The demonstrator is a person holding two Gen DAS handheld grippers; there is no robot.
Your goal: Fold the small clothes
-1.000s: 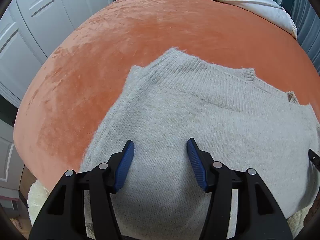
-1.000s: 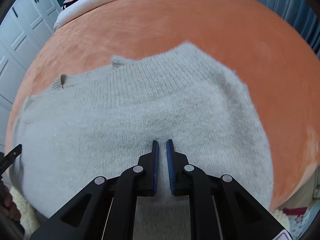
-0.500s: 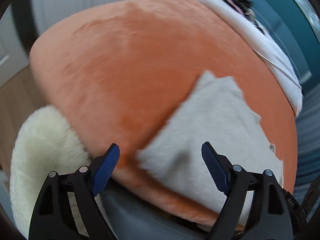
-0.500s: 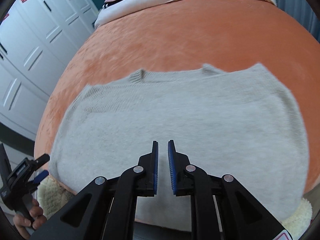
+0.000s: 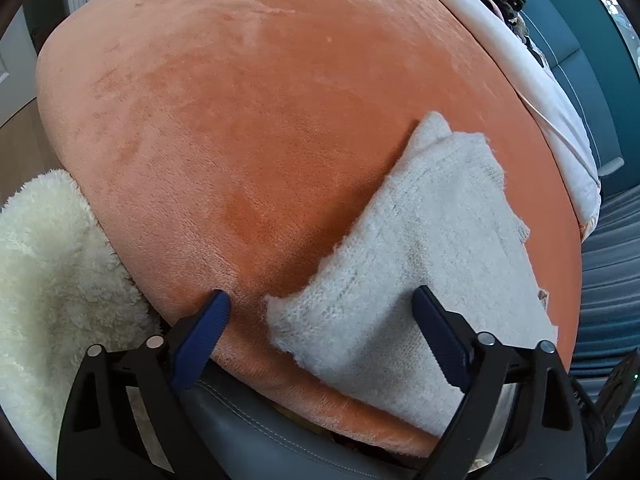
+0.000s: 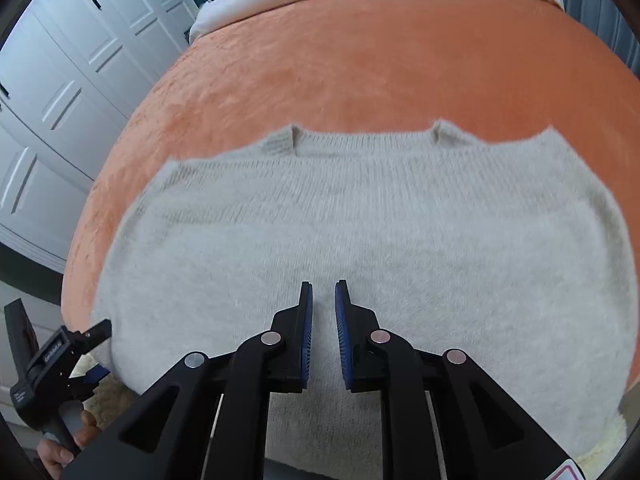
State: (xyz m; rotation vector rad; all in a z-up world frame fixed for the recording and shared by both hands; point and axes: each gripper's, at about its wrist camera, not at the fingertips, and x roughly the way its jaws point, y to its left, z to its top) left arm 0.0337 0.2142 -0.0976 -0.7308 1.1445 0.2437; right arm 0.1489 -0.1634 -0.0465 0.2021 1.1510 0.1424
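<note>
the pale grey fuzzy knit sweater [image 6: 360,240] lies flat on the orange plush bed cover [image 5: 240,140], collar at twelve o'clock. the left gripper [image 5: 320,336], jaws opening wide, frames the sweater's near corner without touching it. the right gripper [image 6: 323,332], jaws parting slightly with nothing between them, hovers over the hem; both should pinch both layers, though the hem looks blurred.

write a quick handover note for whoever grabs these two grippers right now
Left claw: opening wide, nothing gripped, framing the sweater's near left corner at the bed edge.
Right claw: a narrow gap between the pads, opening slightly, empty, above the sweater's lower middle.
Sweater lies flat on the orange bed, neckline far from you.
Done: spread out.
Left: all folds, probably starting from that left corner.
</note>
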